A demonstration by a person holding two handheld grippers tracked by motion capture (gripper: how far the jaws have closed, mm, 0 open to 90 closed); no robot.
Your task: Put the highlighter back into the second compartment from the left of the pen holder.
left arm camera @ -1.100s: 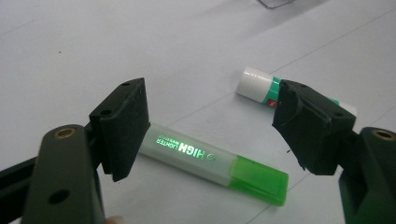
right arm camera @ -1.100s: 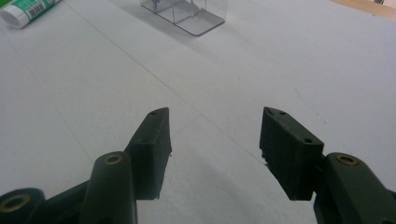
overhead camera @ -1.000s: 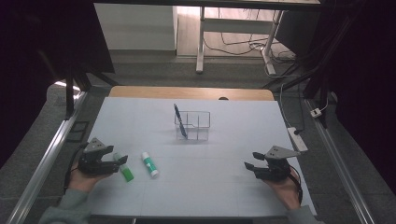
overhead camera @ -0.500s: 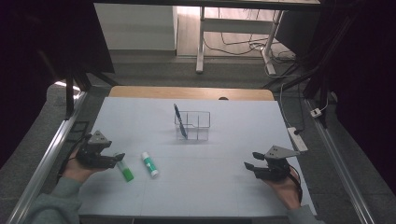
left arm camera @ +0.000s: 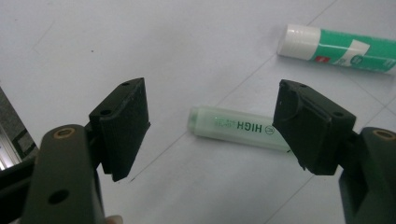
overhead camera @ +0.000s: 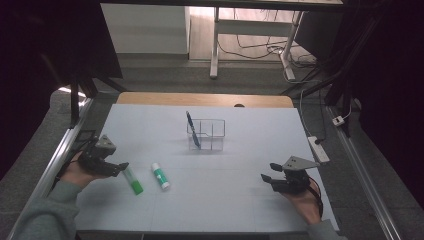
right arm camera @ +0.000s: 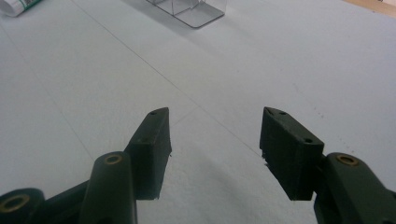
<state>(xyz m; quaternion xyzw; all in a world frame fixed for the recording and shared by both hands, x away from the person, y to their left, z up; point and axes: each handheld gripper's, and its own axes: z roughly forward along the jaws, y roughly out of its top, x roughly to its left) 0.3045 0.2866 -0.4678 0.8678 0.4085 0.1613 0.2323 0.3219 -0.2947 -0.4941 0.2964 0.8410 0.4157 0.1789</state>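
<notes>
A light green highlighter [overhead camera: 133, 181] lies flat on the white table sheet [overhead camera: 225, 200], with a green-and-white glue stick [overhead camera: 161, 176] just to its right. My left gripper [overhead camera: 121, 167] hovers at the highlighter's near-left end. In the left gripper view, the jaws of my left gripper [left arm camera: 215, 116] stand wide open above the highlighter [left arm camera: 233, 128], not touching it; the glue stick [left arm camera: 341, 46] lies beyond. My right gripper [overhead camera: 266, 179] rests open near the table's right front. In its own view my right gripper [right arm camera: 215, 121] has nothing between its jaws.
A clear plastic organizer [overhead camera: 212, 134] stands mid-table with a blue pen [overhead camera: 192, 129] leaning in its left compartment; its base [right arm camera: 191, 11] shows far ahead of the right gripper. A power strip [overhead camera: 319, 149] lies off the table's right edge.
My left gripper has drawn up and slightly back from the highlighter, which now shows more of its length on the sheet. The right gripper has stayed put.
</notes>
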